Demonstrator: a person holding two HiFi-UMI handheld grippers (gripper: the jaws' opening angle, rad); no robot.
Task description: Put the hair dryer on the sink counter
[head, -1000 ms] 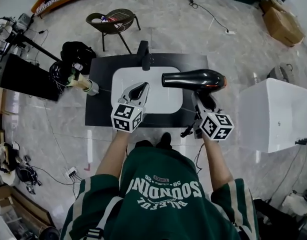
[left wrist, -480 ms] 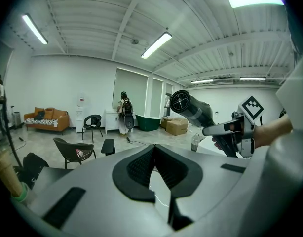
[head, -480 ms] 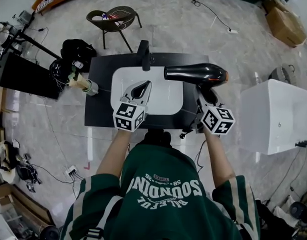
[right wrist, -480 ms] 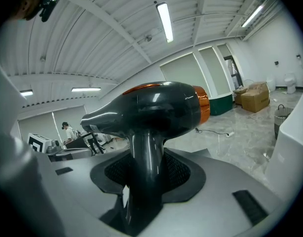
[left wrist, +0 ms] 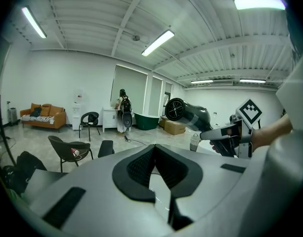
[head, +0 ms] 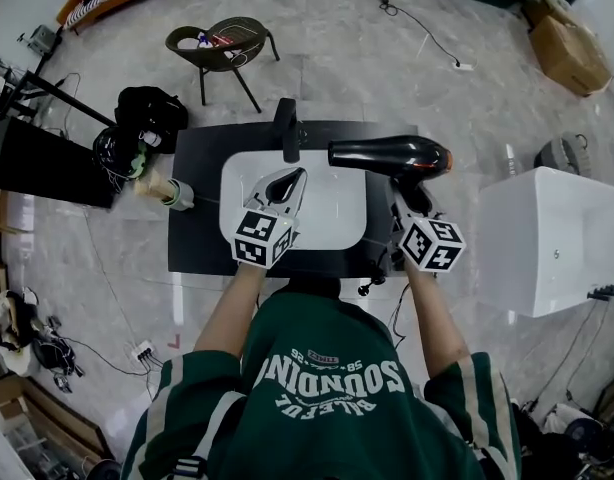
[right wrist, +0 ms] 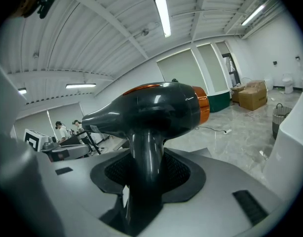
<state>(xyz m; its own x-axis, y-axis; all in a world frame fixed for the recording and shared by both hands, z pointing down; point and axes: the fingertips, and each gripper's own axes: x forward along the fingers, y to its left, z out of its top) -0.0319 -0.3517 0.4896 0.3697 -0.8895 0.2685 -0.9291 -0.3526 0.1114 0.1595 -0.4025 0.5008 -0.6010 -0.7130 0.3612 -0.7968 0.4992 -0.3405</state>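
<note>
A black hair dryer with an orange ring at its rear hangs level above the right part of the black sink counter, nozzle pointing left over the white basin. My right gripper is shut on its handle from below; in the right gripper view the handle stands upright between the pads. My left gripper hovers over the basin, shut and empty, its tips meeting. The left gripper view shows the hair dryer at the right.
A black faucet stands at the basin's far edge. A tan bottle lies at the counter's left edge. A white cabinet is right of the counter, a chair beyond it, black bags at left.
Both grippers and the hair dryer have shifted slightly farther over the counter. The grip on the handle is unchanged.
</note>
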